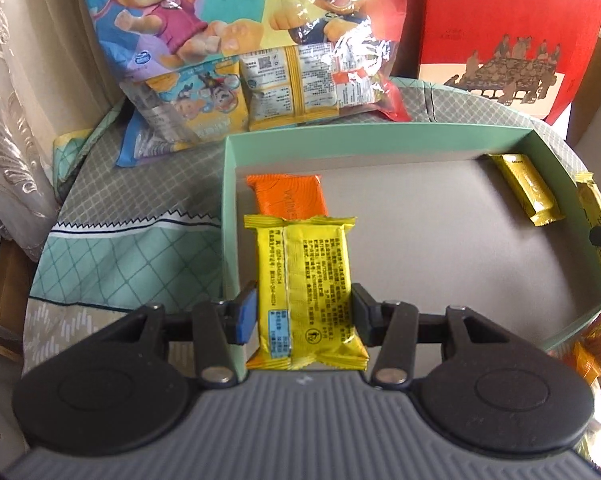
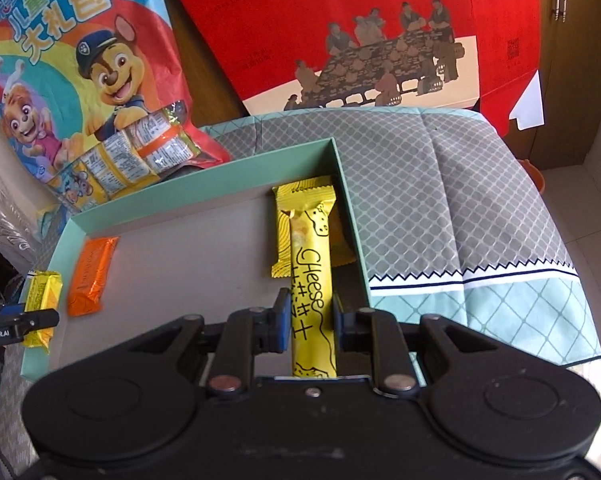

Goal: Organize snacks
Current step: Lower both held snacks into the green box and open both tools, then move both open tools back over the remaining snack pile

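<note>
Right wrist view: right gripper point(image 2: 311, 320) clamps yellow stick point(image 2: 311, 280) reading "Cheese".

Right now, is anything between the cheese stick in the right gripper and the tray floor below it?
Yes. The right gripper holds the cheese stick over the tray's right corner, where a yellow packet already lies directly under it against the wall. The bare floor to its left, toward the orange packet, looks free.

Round table under a grey-and-mint quilted cloth point(image 2: 440, 184). Directly on it: shallow mint box point(image 1: 380, 142) beneath and ahead of both tongs; cartoon-dog snack bag point(image 1: 220, 80) beyond, to their left.
</note>
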Motion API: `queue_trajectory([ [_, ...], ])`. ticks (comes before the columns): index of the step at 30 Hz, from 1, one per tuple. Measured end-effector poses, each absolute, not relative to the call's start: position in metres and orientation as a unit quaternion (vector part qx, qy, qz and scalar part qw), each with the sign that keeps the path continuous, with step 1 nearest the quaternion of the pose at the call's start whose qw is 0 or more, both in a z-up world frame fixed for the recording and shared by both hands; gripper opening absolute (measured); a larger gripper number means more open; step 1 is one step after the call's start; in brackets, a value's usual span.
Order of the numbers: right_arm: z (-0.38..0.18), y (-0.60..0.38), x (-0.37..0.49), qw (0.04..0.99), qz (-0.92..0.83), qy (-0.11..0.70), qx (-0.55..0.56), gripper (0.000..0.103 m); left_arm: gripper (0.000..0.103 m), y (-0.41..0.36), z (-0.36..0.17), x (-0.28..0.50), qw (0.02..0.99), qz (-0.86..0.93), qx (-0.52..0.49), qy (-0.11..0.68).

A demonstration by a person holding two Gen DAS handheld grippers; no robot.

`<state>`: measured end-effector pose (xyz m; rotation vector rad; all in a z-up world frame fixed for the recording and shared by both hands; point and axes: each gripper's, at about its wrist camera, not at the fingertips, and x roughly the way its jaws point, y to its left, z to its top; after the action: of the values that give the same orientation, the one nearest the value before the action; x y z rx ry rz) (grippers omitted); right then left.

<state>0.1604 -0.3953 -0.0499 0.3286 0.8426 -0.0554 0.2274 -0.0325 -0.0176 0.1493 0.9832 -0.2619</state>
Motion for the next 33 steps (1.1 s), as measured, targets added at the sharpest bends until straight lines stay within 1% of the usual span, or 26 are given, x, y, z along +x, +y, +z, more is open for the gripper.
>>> queue_trajectory([
  [7, -0.067, -0.384, 0.179, 0.896, -0.003, 0.417, 0.154, 0.020, 0.047, -0.031, -0.025, 0.229, 0.867, -0.113, 0.080, 0.478],
  [14, -0.072, -0.372, 0.189, 0.894, 0.031, 0.420, 0.153, 0.021, 0.048, -0.030, -0.032, 0.232, 0.864, -0.105, 0.083, 0.486],
  [15, -0.073, -0.371, 0.190, 0.893, 0.033, 0.422, 0.156, 0.024, 0.050, -0.031, -0.031, 0.232, 0.865, -0.100, 0.088, 0.483],
  [16, -0.072, -0.371, 0.190, 0.892, 0.032, 0.422, 0.160, 0.033, 0.055, -0.032, -0.030, 0.231, 0.865, -0.101, 0.088, 0.484],
  [17, -0.072, -0.371, 0.191, 0.891, 0.030, 0.422, 0.163, 0.041, 0.059, -0.032, -0.028, 0.231, 0.864, -0.106, 0.082, 0.485],
  [19, -0.070, -0.372, 0.188, 0.893, 0.024, 0.416, 0.169, 0.072, 0.079, -0.032, -0.021, 0.226, 0.869, -0.119, 0.066, 0.476],
  [20, -0.068, -0.374, 0.184, 0.895, 0.022, 0.411, 0.173, 0.078, 0.083, -0.032, -0.017, 0.222, 0.872, -0.124, 0.061, 0.469],
  [21, -0.066, -0.375, 0.181, 0.897, 0.021, 0.406, 0.175, 0.088, 0.094, -0.032, -0.012, 0.219, 0.877, -0.123, 0.058, 0.461],
  [22, -0.064, -0.377, 0.177, 0.898, 0.018, 0.402, 0.177, 0.092, 0.102, -0.032, -0.009, 0.215, 0.882, -0.116, 0.060, 0.453],
  [23, -0.062, -0.377, 0.175, 0.898, 0.017, 0.401, 0.180, 0.094, 0.103, -0.032, -0.006, 0.212, 0.886, -0.110, 0.062, 0.446],
  [25, -0.059, -0.379, 0.168, 0.898, 0.013, 0.397, 0.188, 0.103, 0.103, -0.029, -0.003, 0.208, 0.887, -0.107, 0.057, 0.446],
  [33, -0.046, -0.374, 0.139, 0.894, 0.011, 0.397, 0.209, 0.103, 0.103, -0.018, 0.007, 0.186, 0.886, -0.104, 0.046, 0.449],
])
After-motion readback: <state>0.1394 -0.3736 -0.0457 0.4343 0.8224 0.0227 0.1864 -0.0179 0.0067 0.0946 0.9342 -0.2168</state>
